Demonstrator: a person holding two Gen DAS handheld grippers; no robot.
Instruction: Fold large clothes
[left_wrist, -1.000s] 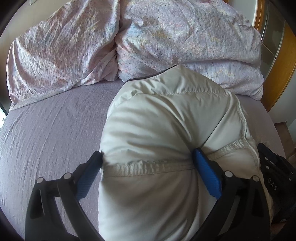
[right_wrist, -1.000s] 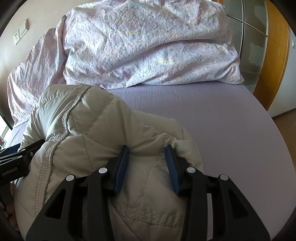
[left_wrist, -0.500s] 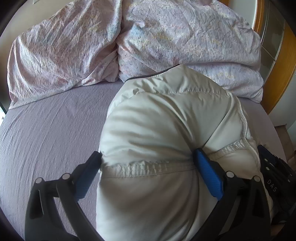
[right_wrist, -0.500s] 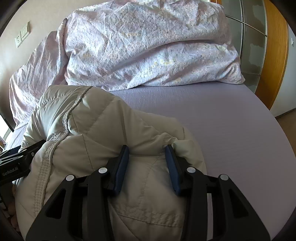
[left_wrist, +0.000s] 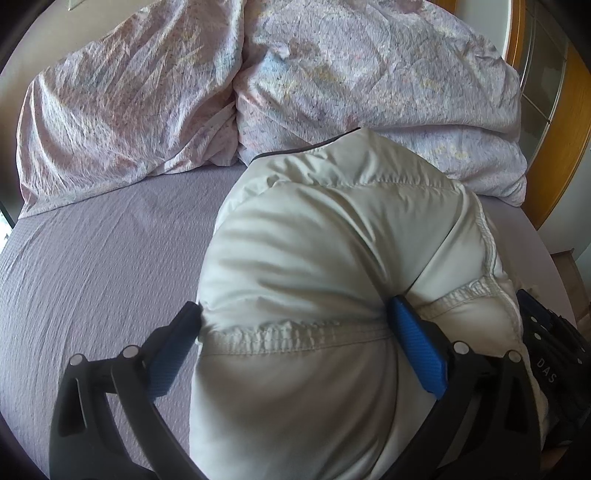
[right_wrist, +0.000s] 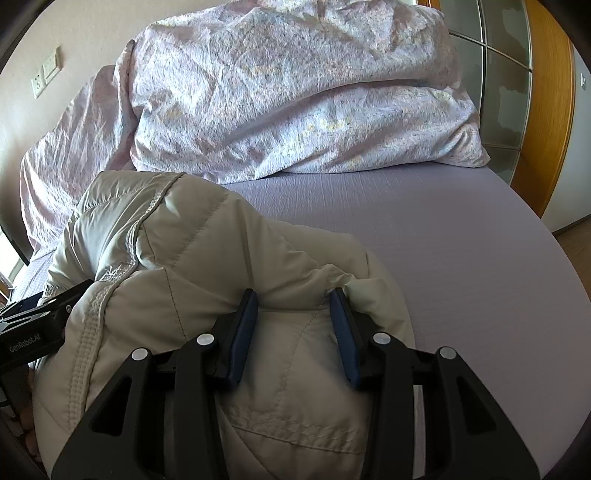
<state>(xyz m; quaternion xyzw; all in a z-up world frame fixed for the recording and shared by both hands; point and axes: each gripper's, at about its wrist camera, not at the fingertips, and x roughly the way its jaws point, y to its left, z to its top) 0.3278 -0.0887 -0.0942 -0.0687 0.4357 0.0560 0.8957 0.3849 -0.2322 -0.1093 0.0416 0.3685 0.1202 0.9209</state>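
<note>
A bulky cream puffer jacket (left_wrist: 317, 258) is bunched up on the lilac bed sheet (left_wrist: 96, 251). In the left wrist view my left gripper (left_wrist: 295, 314) stands wide, its blue pads pressed into both sides of a thick fold along a gathered seam. The same jacket (right_wrist: 177, 251) fills the lower left of the right wrist view. There my right gripper (right_wrist: 293, 302) is shut on a padded fold of it. The left gripper's black body (right_wrist: 33, 328) shows at the left edge, against the jacket. The jacket's underside is hidden.
Two crumpled floral pillows (left_wrist: 369, 85) lie at the head of the bed, just beyond the jacket. A wooden-framed glass door (right_wrist: 513, 92) stands at the right. Bare sheet (right_wrist: 461, 258) spreads to the right of the jacket. Wall sockets (right_wrist: 46, 75) sit at the upper left.
</note>
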